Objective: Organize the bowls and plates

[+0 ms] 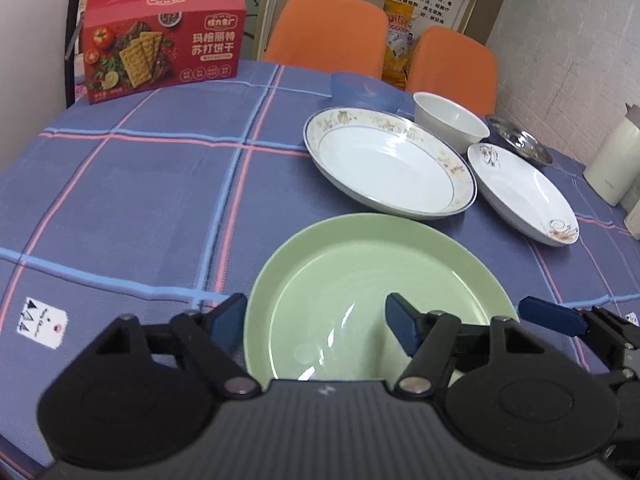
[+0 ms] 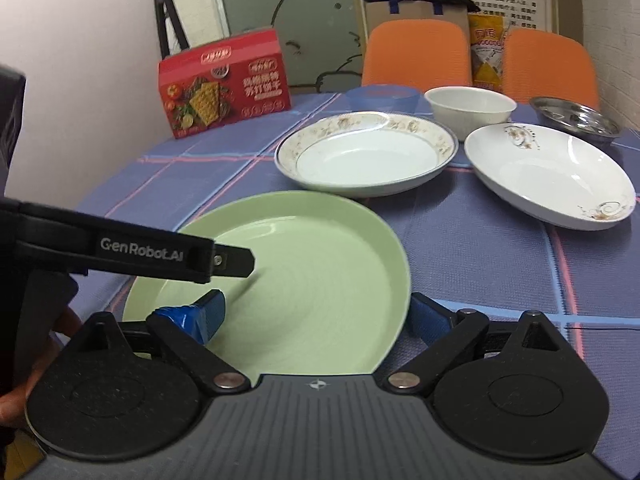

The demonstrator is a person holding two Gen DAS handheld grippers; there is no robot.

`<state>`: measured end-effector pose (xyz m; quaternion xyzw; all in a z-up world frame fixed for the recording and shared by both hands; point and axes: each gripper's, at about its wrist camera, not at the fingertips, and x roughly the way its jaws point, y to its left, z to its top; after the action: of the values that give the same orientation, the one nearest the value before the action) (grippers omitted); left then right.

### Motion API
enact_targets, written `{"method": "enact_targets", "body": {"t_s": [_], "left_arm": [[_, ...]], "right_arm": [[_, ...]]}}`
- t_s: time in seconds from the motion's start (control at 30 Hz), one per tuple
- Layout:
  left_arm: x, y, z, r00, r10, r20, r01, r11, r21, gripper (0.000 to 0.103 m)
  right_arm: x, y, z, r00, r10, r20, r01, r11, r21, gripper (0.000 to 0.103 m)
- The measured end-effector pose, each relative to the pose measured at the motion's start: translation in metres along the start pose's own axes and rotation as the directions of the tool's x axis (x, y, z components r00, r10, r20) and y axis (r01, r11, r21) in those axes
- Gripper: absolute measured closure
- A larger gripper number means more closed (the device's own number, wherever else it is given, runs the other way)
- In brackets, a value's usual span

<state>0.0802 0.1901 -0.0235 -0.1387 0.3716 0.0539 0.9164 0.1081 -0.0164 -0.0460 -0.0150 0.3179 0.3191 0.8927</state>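
Red cardboard cracker box (image 1: 162,40) stood far left on blue plaid tablecloth (image 1: 140,184), left gripper (image 1: 316,322) jaws spread across near rim of round pale-green plate (image 1: 372,280), right gripper (image 2: 316,316) likewise spread astride it, gold-patterned white deep plate (image 1: 390,160) behind, white swirl-decorated plate (image 1: 524,192) rightmost.

Nearest you lies a pale green plate (image 1: 372,280), flat and empty. Just behind it sits a white deep plate with a brown floral rim (image 1: 390,160), and to its right a white dish with scroll motifs (image 1: 520,192). Behind these stand a blue bowl (image 1: 366,90), a white bowl (image 1: 450,118) and a steel dish (image 1: 520,140).
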Motion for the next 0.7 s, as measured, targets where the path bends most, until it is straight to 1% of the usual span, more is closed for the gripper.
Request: {"method": "enact_targets", "body": {"t_s": [0.07, 0.13, 0.23, 0.4, 0.57, 0.7], "left_arm": [[-0.008, 0.006, 0.002, 0.999, 0.020, 0.034, -0.019, 0.999, -0.025, 0.030], [-0.013, 0.014, 0.004, 0.997, 0.047, 0.053, -0.044, 0.997, -0.057, 0.030], [-0.015, 0.026, 0.008, 0.997, 0.062, 0.049, -0.057, 0.995, -0.086, 0.030], [-0.018, 0.041, 0.016, 0.995, 0.085, 0.057, -0.078, 0.991, -0.106, 0.030], [-0.014, 0.050, 0.028, 0.994, 0.093, 0.062, -0.085, 0.990, -0.117, 0.030], [-0.004, 0.054, 0.042, 0.995, 0.079, 0.059, -0.071, 0.991, -0.115, 0.029]], "right_arm": [[-0.011, -0.014, 0.008, 0.999, 0.001, 0.054, -0.004, 0.998, 0.061, 0.018], [-0.016, -0.024, 0.020, 0.996, 0.014, 0.087, -0.022, 0.995, 0.102, 0.018], [-0.011, -0.028, 0.035, 0.994, 0.028, 0.102, -0.039, 0.994, 0.104, 0.017], [0.004, -0.030, 0.050, 0.994, 0.057, 0.089, -0.067, 0.991, 0.117, 0.017], [0.011, -0.036, 0.058, 0.997, 0.028, 0.078, -0.037, 0.993, 0.116, 0.017], [0.020, -0.048, 0.062, 0.998, 0.021, 0.057, -0.030, 0.987, 0.158, 0.017]]}}
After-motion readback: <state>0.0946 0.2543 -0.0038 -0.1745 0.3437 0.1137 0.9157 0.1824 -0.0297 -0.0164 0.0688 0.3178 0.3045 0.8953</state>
